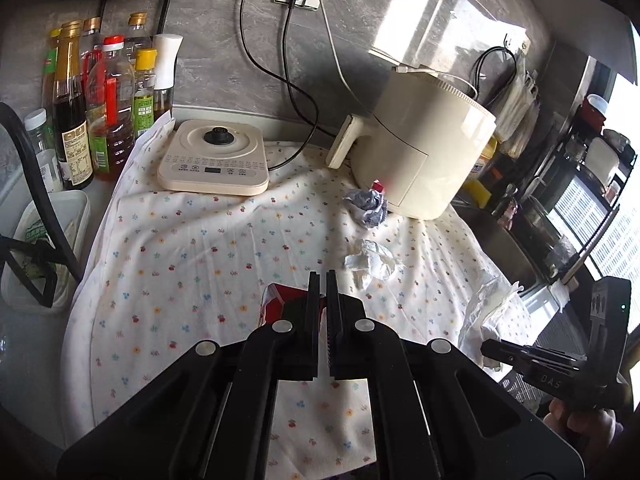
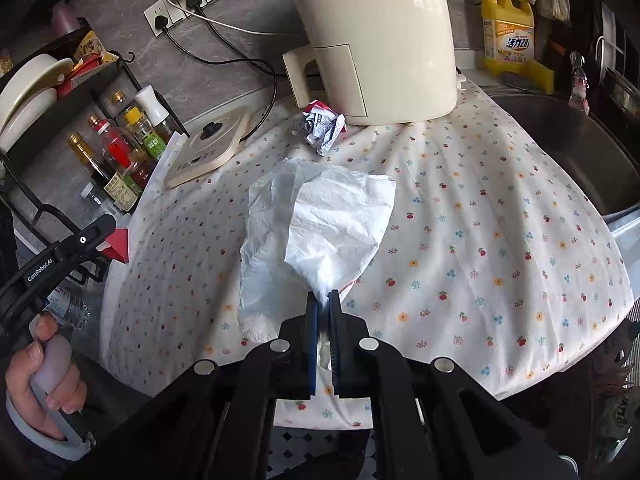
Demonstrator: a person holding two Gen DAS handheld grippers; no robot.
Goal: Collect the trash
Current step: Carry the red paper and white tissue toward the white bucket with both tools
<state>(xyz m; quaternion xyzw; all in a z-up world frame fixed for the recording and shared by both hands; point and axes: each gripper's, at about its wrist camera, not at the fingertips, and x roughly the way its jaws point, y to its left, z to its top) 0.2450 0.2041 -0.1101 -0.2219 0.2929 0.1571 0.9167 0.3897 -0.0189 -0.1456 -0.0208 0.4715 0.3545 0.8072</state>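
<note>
White plastic bag clamped in right hand-held gripper, red wrapper in left hand-held gripper, 2 crumpled wads

left tool – clamped | right tool – clamped

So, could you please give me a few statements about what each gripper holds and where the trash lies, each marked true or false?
1. The right gripper is shut on the white plastic bag. True.
2. The left gripper is empty. False: its jaws grip a red wrapper.
3. A crumpled printed paper ball lies on the floral cloth against the base of the cream air fryer. True.
4. The crumpled white tissue is already inside the bag. False: it lies on the cloth.
5. The yellow detergent bottle stands among the sauce bottles. False: it stands beside the sink, on the fryer's other side.
</note>
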